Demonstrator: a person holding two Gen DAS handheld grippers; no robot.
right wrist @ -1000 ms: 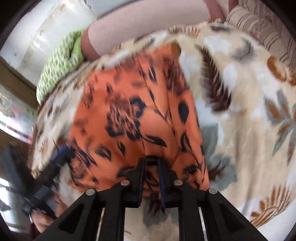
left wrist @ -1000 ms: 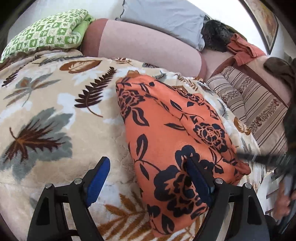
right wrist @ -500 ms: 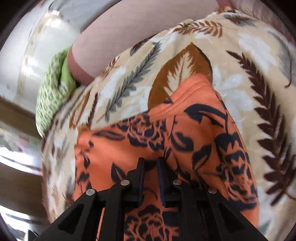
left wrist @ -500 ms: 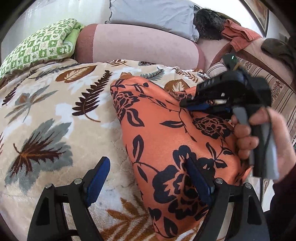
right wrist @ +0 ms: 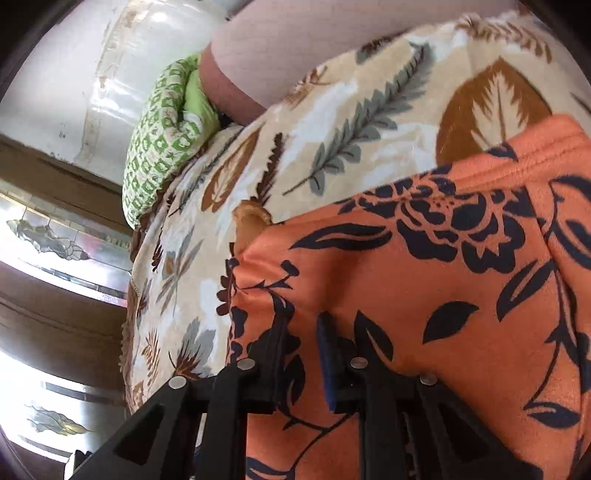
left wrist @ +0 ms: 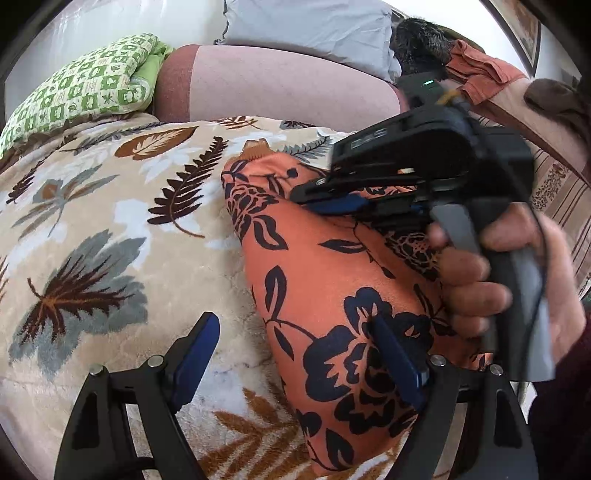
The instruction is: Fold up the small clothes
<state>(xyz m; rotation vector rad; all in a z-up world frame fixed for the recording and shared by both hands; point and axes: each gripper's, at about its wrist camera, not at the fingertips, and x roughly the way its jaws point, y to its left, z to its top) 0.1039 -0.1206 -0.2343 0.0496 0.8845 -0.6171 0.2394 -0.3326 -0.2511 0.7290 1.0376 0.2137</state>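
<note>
An orange garment with dark navy flowers (left wrist: 325, 280) lies folded lengthwise on the leaf-print blanket (left wrist: 96, 229). My left gripper (left wrist: 295, 354) is open, low over the garment's near left edge; its right finger rests on the cloth and its left finger is over the blanket. My right gripper (right wrist: 303, 332) is shut on a fold of the orange garment (right wrist: 424, 295) near its far end. In the left wrist view it (left wrist: 332, 201) reaches in from the right, held by a hand (left wrist: 480, 288).
A green patterned pillow (left wrist: 85, 92) and a pink bolster (left wrist: 280, 88) lie at the head of the bed, with a grey pillow (left wrist: 310, 26) behind. Striped bedding (left wrist: 557, 195) and loose clothes (left wrist: 480, 70) sit at the right. A window (right wrist: 44, 236) is left in the right wrist view.
My right gripper has carried its hold of the orange garment from the near end towards the far end, folding it over. My left gripper has stayed open in place.
</note>
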